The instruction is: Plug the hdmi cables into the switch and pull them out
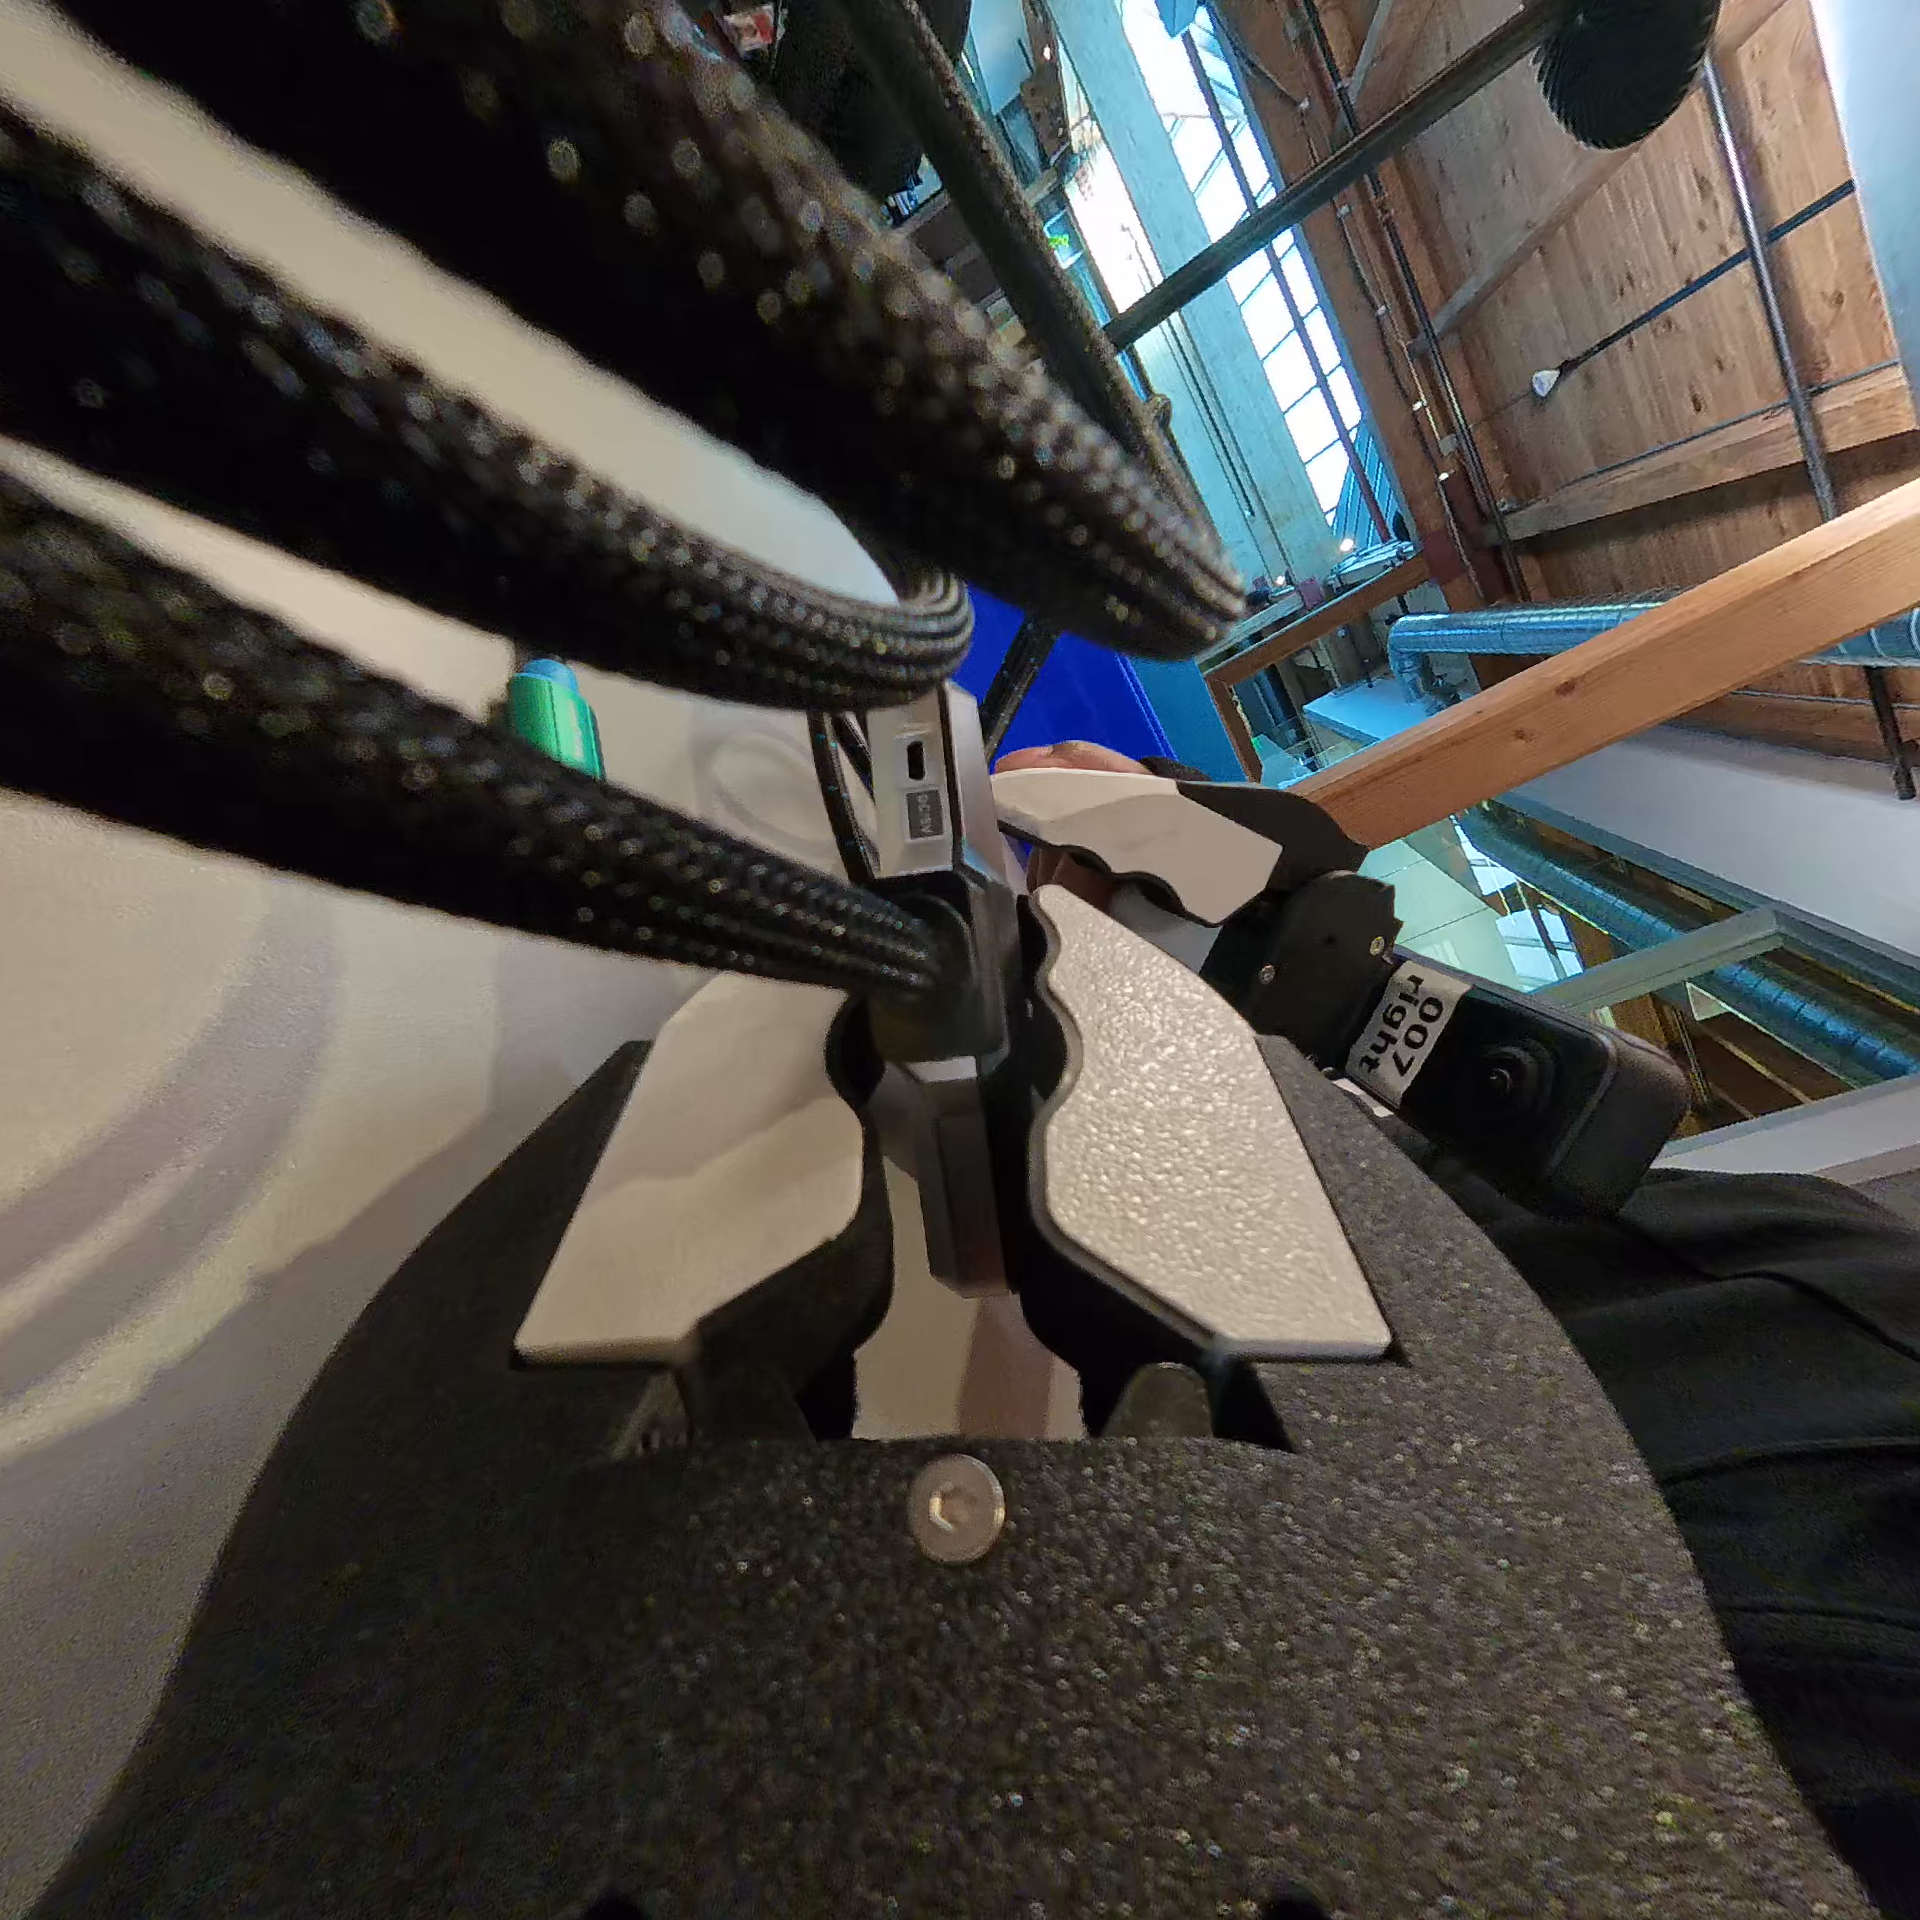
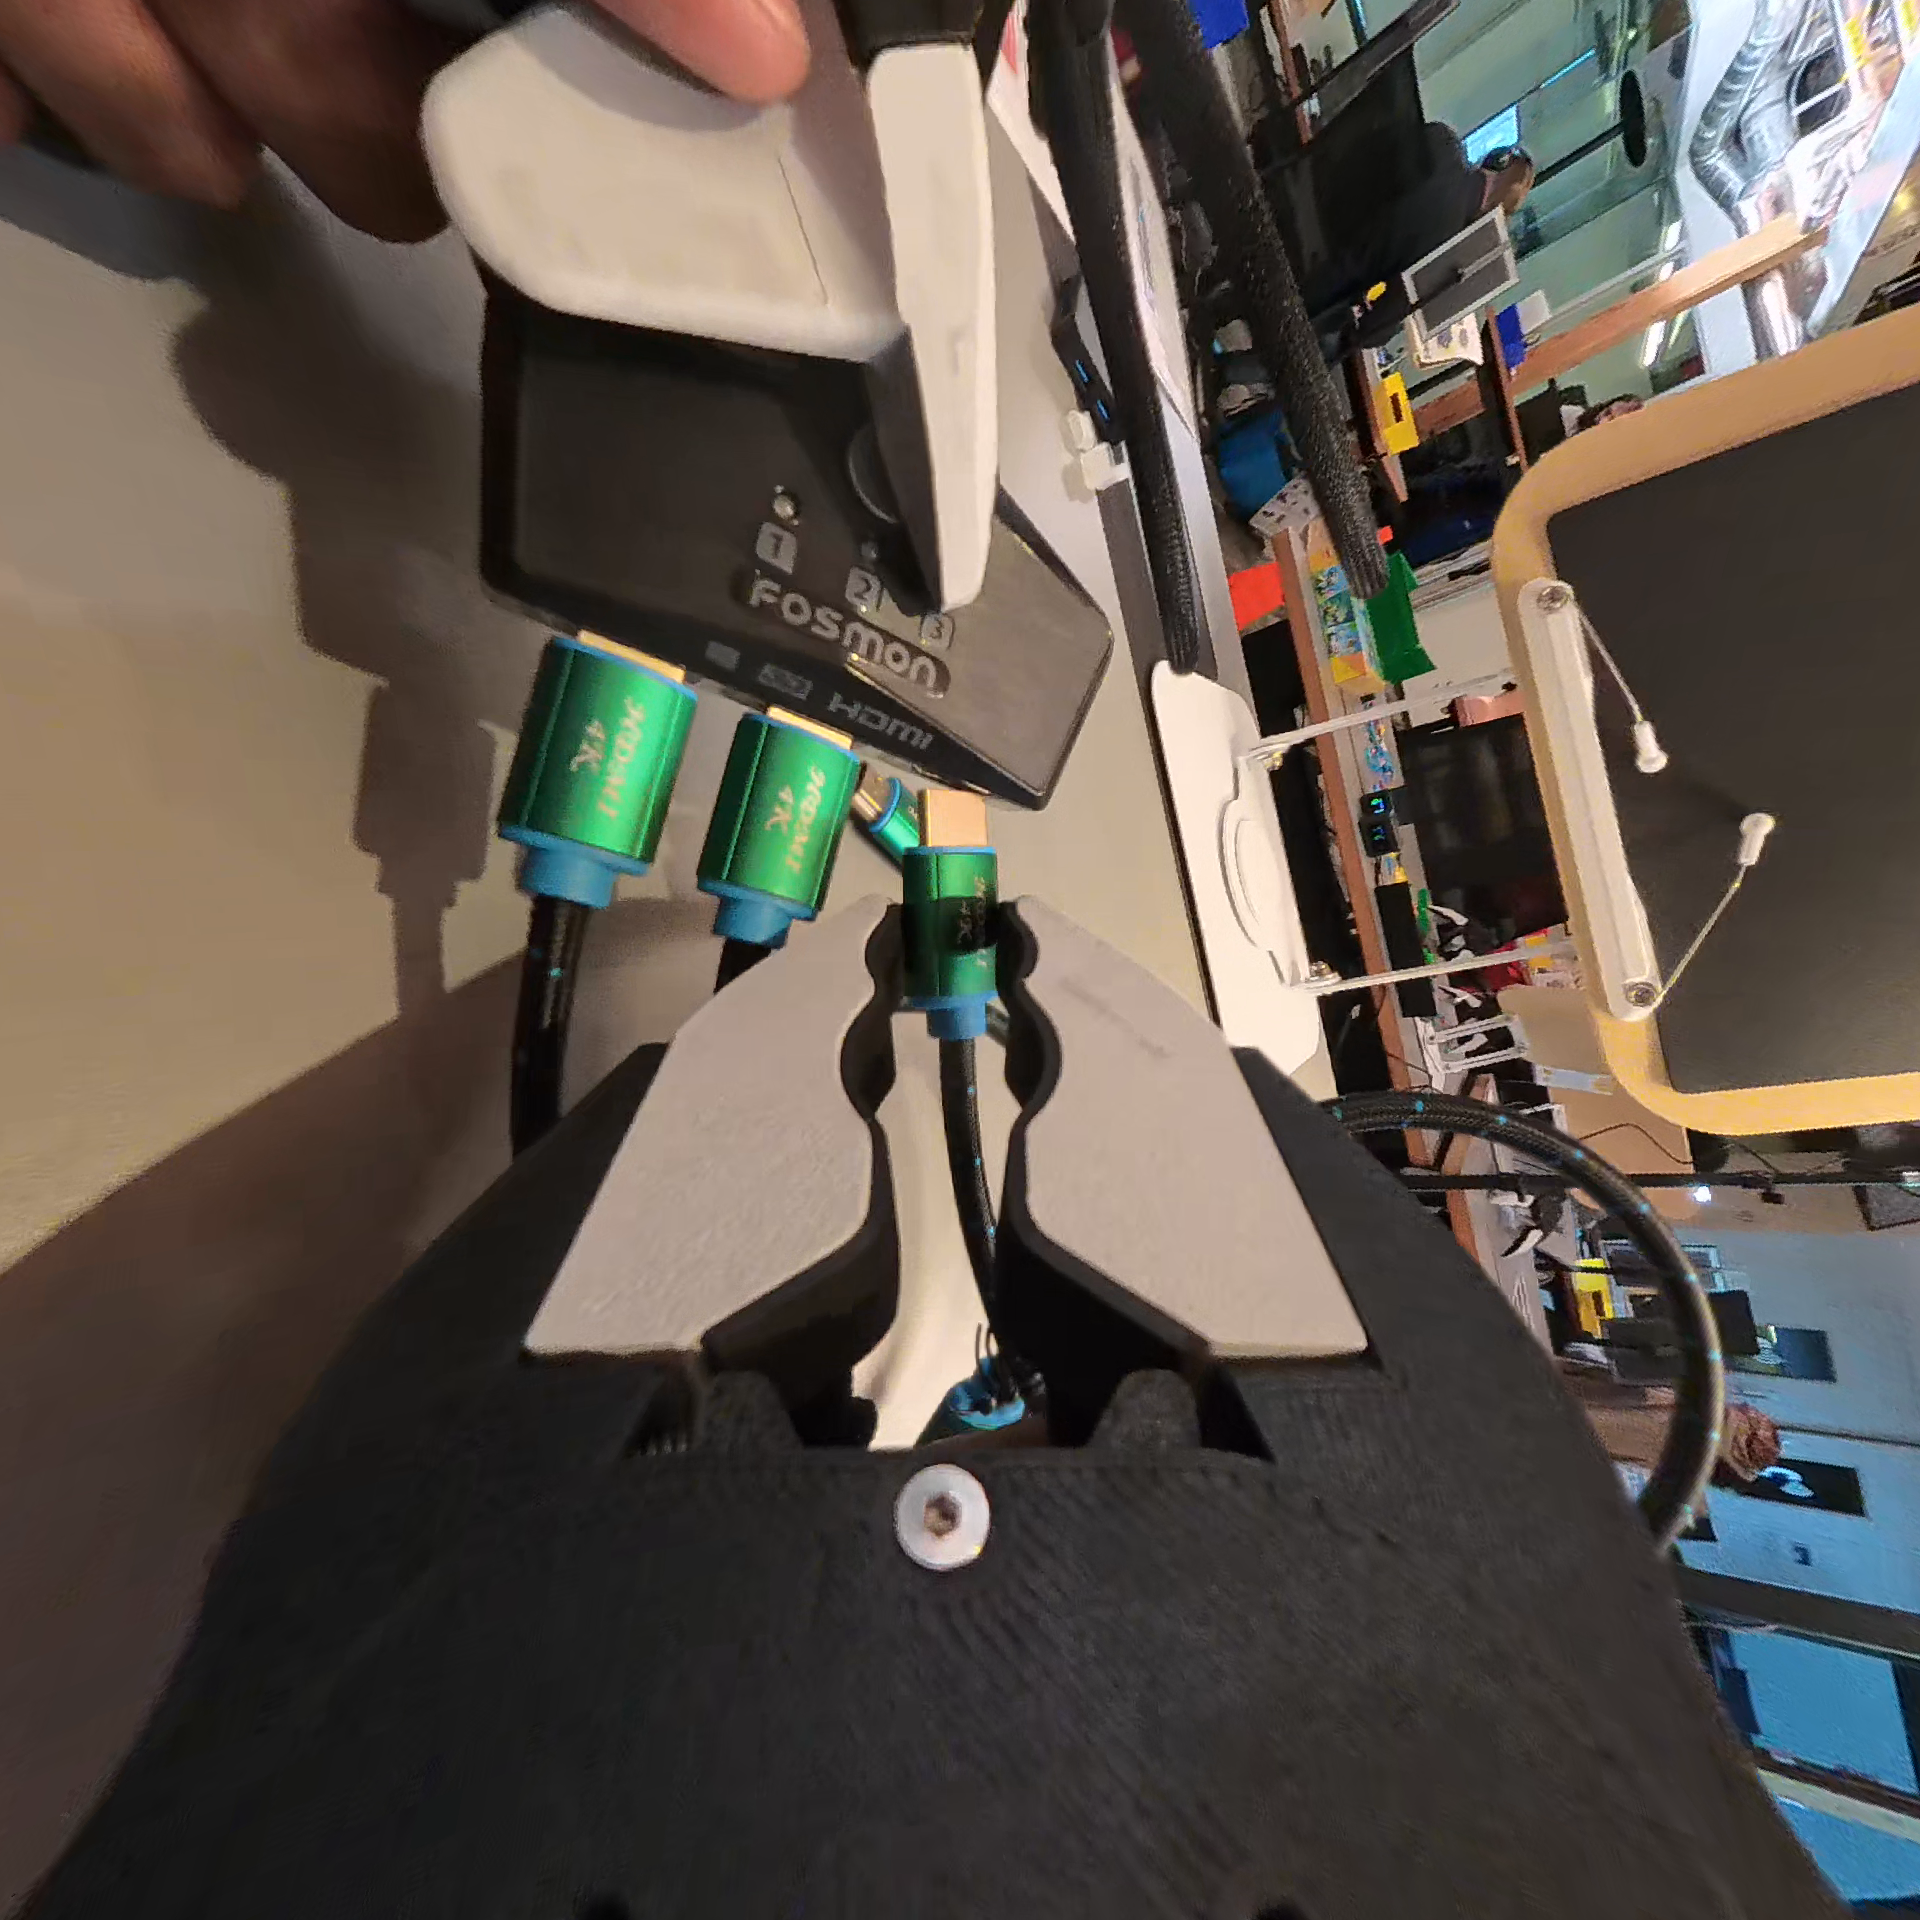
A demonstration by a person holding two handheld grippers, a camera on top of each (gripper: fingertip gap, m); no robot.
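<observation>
The black HDMI switch (image 2: 644, 488) is clamped between the white fingers (image 2: 665, 208) of my left gripper, lifted off the table. In the left wrist view, my left gripper (image 1: 940, 956) is shut on the switch (image 1: 914, 810), seen edge-on. Two green HDMI plugs (image 2: 597, 769) (image 2: 779, 821) sit in its ports. My right gripper (image 2: 948, 925) is shut on a third green plug (image 2: 951, 878). Its gold tip points at the switch, a short gap away. My right gripper (image 1: 1143, 842) also shows beyond the switch in the left wrist view.
Black braided cables (image 1: 520, 582) hang across the upper left of the left wrist view. A person's hand (image 2: 312, 94) is at the top left. A white table (image 2: 156, 623) lies beneath. A white stand (image 2: 1236, 831) and a wood-framed chair (image 2: 1558, 727) are to the right. The gap from one gripper's tips to the other's is roughly 5 centimetres.
</observation>
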